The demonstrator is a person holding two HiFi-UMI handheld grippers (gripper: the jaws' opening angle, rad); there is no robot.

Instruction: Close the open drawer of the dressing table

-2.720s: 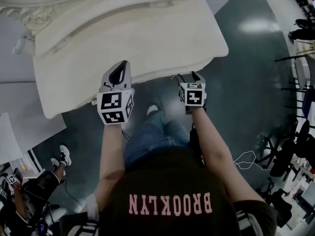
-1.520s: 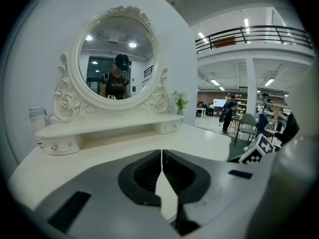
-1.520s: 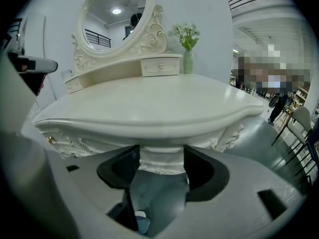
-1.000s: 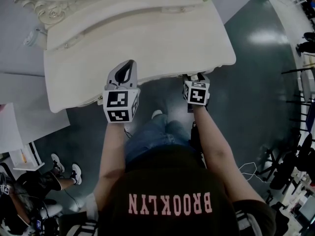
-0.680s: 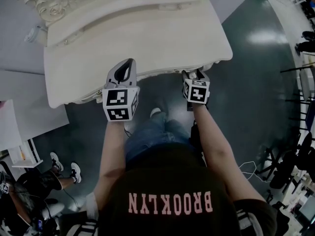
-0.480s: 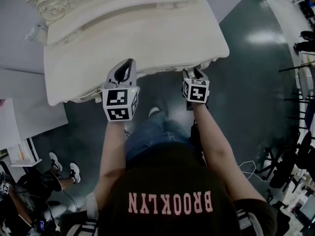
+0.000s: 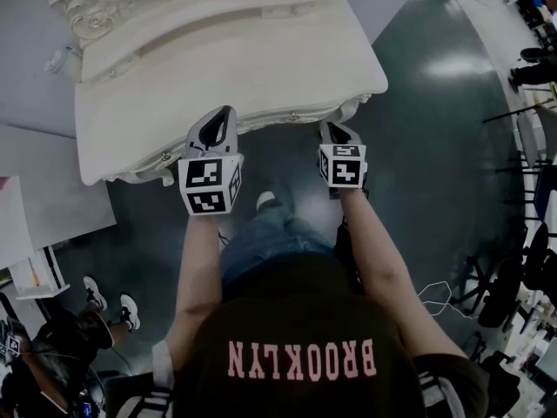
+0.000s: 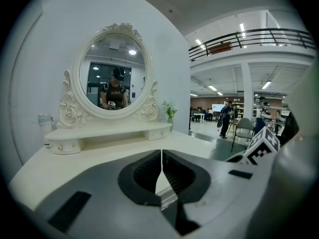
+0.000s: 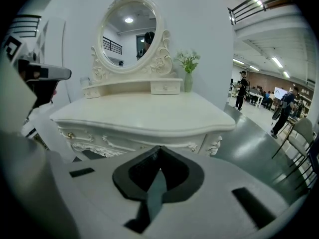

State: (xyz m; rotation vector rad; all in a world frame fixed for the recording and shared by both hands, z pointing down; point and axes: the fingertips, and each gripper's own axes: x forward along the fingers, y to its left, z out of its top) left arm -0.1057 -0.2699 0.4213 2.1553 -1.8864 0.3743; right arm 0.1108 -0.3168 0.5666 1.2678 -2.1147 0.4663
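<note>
The cream dressing table (image 7: 226,59) stands in front of me. In the right gripper view its carved drawer front (image 9: 114,141) sits flush under the top (image 9: 144,116), with no gap showing. My left gripper (image 7: 224,116) is shut and empty, its tips (image 8: 161,154) over the table's front edge. My right gripper (image 7: 331,129) hangs just clear of the front edge, over the dark floor. Its jaws (image 9: 159,152) have just been closing with nothing between them, and they now meet.
An oval mirror (image 8: 112,81) and a small shelf rise at the table's back, with a vase of flowers (image 9: 188,68) at its right end. My legs and a shoe (image 7: 266,200) are below the table's edge. Another person's shoes (image 7: 104,296) are at lower left, chairs and stands (image 7: 522,259) at right.
The right gripper's jaws went from open at the table's front edge to shut, and it drew back from the edge. Both grippers rose slightly, and the table slid left in view.
</note>
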